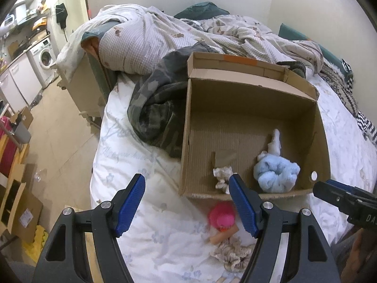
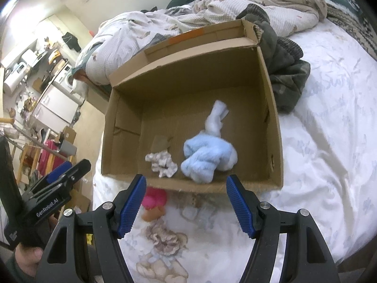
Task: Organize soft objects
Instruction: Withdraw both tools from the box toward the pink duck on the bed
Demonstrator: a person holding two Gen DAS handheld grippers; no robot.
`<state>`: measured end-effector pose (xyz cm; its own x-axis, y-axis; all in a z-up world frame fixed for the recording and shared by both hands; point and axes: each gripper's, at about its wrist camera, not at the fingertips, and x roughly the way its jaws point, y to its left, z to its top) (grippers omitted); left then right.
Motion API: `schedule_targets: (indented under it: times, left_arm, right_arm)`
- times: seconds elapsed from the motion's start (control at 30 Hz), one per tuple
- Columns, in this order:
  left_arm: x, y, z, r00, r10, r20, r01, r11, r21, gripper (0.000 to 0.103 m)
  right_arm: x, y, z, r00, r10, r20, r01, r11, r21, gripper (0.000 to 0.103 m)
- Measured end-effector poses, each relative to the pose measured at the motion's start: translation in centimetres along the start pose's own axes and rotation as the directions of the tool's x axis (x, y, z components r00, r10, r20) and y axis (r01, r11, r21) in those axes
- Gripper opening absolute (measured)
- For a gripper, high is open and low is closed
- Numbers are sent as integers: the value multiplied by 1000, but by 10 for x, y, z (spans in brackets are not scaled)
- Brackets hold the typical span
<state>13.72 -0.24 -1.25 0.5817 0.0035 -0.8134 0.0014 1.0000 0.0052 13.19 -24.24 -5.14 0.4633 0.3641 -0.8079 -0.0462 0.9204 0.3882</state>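
An open cardboard box [image 1: 247, 103] [image 2: 193, 87] stands on the white bed. Inside lie a light blue fluffy toy [image 1: 275, 172] [image 2: 207, 155] and a small cream patterned scrunchie [image 1: 222, 176] [image 2: 161, 162]. In front of the box on the sheet lie a doll with pink hair [image 1: 222, 218] [image 2: 154, 200] and a beige frilly scrunchie [image 1: 232, 254] [image 2: 165, 238]. My left gripper [image 1: 186, 186] is open and empty above the sheet, just left of the doll. My right gripper [image 2: 186, 186] is open and empty over the box's near wall; it also shows in the left wrist view [image 1: 329, 191].
A camouflage garment [image 1: 160, 108] [image 2: 285, 70] lies against the box's far side. A rumpled checked duvet [image 1: 165, 35] [image 2: 212, 9] covers the bed's head. The bed's left edge drops to a floor with cardboard boxes [image 1: 21, 210] and a washing machine [image 1: 44, 56].
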Motion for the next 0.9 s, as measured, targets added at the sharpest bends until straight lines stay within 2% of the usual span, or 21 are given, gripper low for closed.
schedule_targets:
  times: [0.47,0.9]
  left_arm:
    - [5,6,-24,998,16,-59,-16,1000,13,71]
    - [28,32,-24,989,34,-146,-49,994,-98,71]
  right_arm:
    - [-1,1,-31,999,-14,-47,12,999,-50,74]
    - [17,-12,-32,989,-90,-119,91,996,-3,74]
